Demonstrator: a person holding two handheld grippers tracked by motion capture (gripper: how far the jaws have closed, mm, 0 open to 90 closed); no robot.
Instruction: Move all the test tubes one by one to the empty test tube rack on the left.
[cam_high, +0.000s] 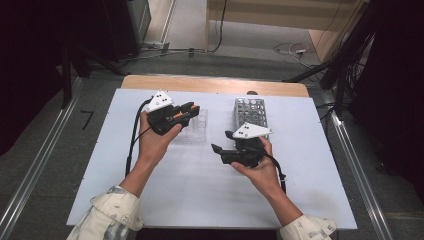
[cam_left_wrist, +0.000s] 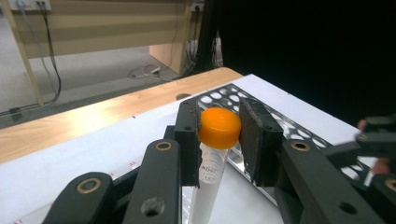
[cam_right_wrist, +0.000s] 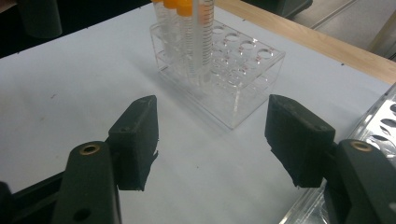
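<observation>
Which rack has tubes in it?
The clear plastic rack: orange-capped tubes stand in it. The metal rack beside it looks empty.

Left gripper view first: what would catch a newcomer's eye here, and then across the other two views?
The orange cap of a clear tube stands out, clamped between the left gripper pads. In the right gripper view, the right gripper hangs wide open above the white table, facing a clear rack with more orange-capped tubes. From above, a metal rack sits right of it.
</observation>
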